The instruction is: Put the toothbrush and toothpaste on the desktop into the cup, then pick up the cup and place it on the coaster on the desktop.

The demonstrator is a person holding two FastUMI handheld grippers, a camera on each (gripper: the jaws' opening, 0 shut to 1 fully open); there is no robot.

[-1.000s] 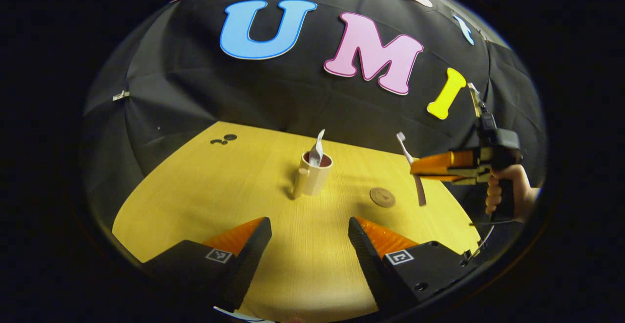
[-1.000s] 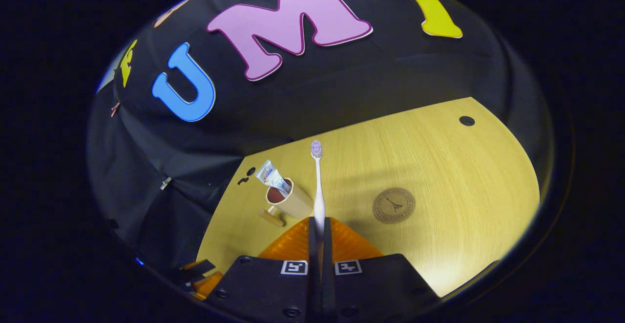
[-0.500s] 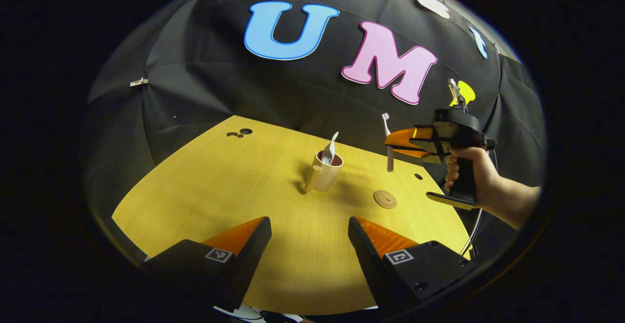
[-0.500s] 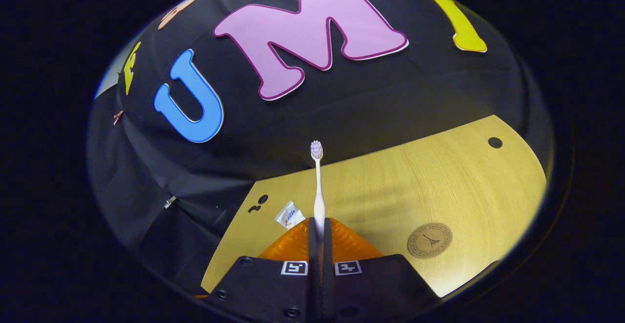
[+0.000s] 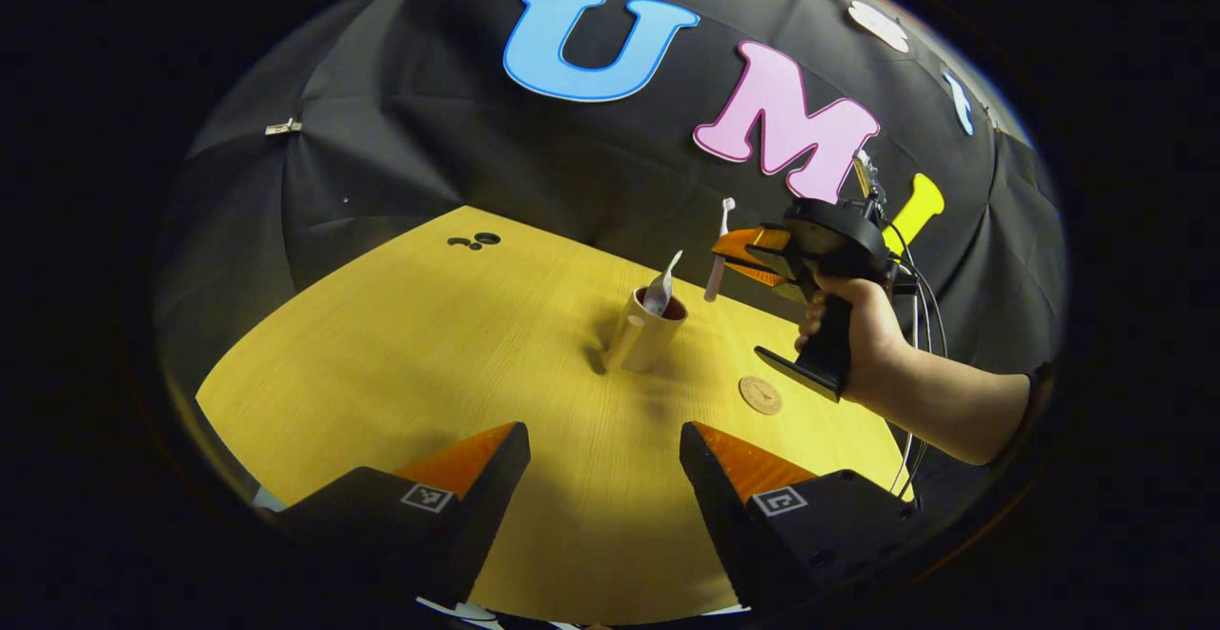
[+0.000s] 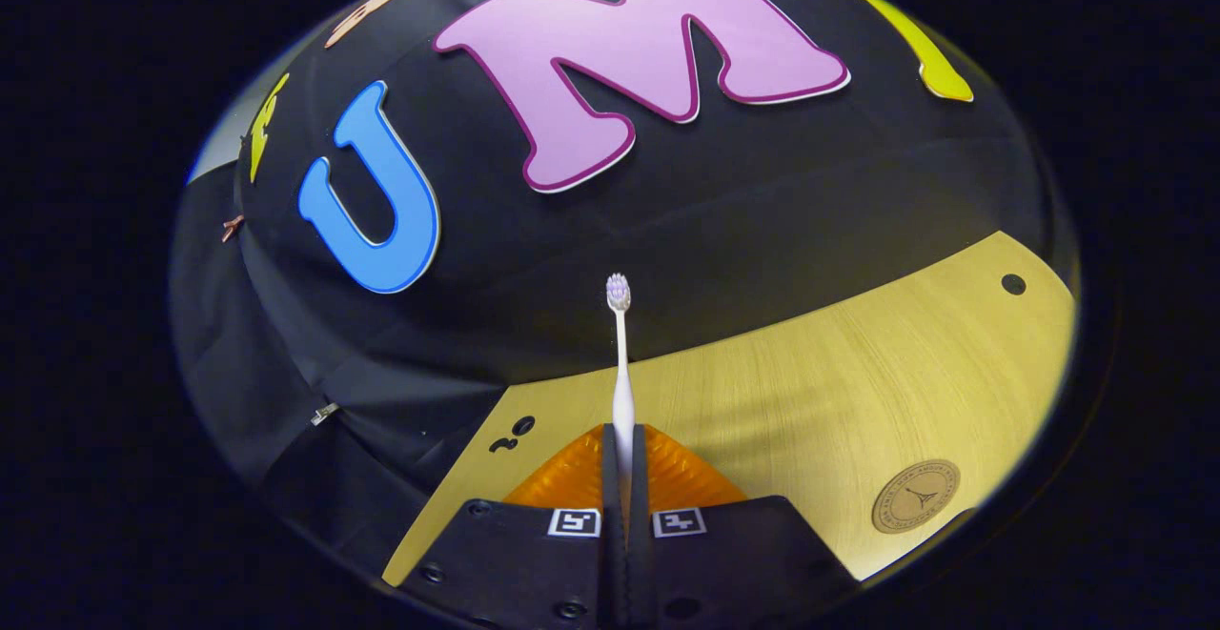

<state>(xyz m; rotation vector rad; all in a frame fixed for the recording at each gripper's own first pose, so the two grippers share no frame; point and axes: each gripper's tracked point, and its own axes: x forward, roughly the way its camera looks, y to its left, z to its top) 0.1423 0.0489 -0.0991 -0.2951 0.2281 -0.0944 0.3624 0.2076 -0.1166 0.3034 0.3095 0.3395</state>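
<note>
In the left gripper view the cup (image 5: 652, 331) stands upright near the middle of the yellow wooden desktop (image 5: 410, 344), toward its far edge, with the toothpaste (image 5: 661, 285) leaning inside it and sticking up past the rim. The coaster (image 5: 760, 395) lies flat near the desktop's right edge, apart from the cup. The right gripper (image 5: 732, 256), held by a hand (image 5: 853, 335), hangs in the air above and just right of the cup, its two fingers pressed together on the toothbrush (image 5: 716, 251), which is nearly upright with the bristle end on top. The right gripper view shows the toothbrush (image 6: 620, 363) clamped between that gripper's own fingers. The left gripper (image 5: 604, 477) hovers over the near edge of the desktop with its fingers spread wide and nothing between them
</note>
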